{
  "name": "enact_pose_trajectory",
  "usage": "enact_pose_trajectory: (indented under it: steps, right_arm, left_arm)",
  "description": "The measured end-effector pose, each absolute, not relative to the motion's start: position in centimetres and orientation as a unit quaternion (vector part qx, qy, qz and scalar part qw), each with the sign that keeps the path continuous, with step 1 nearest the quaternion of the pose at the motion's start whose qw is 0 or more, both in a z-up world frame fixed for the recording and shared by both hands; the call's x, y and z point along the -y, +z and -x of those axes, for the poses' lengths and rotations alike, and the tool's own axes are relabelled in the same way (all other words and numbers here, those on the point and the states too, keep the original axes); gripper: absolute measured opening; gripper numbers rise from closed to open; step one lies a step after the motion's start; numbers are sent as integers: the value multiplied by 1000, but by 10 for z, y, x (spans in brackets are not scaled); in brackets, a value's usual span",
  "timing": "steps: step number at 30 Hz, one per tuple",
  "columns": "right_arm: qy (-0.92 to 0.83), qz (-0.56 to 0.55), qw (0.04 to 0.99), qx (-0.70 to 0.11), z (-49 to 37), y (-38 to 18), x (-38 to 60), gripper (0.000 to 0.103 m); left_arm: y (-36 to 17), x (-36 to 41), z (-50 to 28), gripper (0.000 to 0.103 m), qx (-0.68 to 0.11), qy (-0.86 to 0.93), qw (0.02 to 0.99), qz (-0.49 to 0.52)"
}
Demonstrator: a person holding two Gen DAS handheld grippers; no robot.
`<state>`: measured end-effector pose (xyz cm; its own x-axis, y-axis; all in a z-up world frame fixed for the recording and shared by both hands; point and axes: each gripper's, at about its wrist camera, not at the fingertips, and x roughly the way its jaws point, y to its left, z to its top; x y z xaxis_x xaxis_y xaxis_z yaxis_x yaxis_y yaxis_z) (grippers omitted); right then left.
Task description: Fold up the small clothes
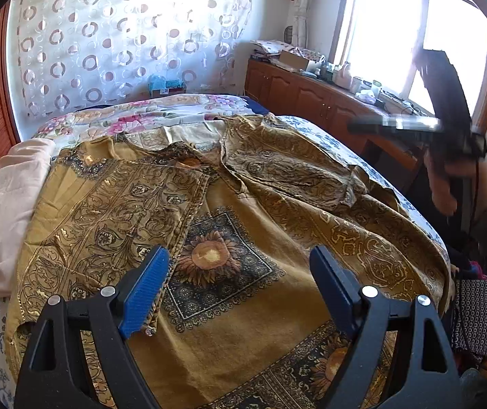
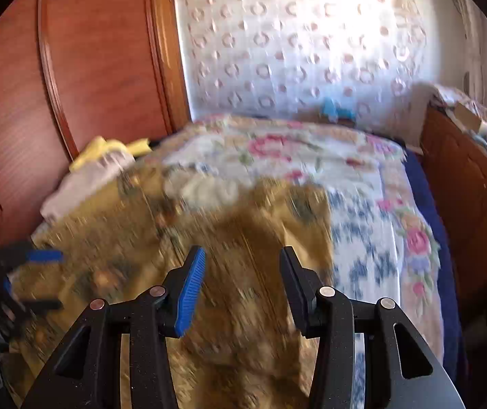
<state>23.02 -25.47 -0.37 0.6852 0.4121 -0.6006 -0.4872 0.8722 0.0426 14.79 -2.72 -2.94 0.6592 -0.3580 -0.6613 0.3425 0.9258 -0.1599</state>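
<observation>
The left wrist view looks steeply down along its 2 blue-padded fingers, close above the ochre garment with dark floral print. The right wrist view, blurred, faces along the floral-quilted bed toward the circle-patterned sheer curtain. Both share garment, bed and curtain.

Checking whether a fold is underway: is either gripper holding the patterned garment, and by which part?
Nothing is held. The left gripper stands open above the mustard patterned garment, and the right gripper is open too, with only blurred cloth beneath it.
</observation>
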Motion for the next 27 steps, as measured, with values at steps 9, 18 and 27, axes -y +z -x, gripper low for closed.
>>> enact_pose_trajectory:
  steps: [9, 18, 27]
  right_arm:
    - [202, 86, 906, -361, -241, -44, 240, 47]
    - [185, 97, 896, -391, -243, -59, 248, 47]
    - [181, 82, 910, -363, -238, -69, 254, 56]
  left_arm:
    - [-31, 28, -149, 86, -370, -187, 910, 8]
    - [-32, 17, -150, 86, -372, -175, 911, 13]
    - [-29, -7, -150, 86, -367, -151, 918, 17]
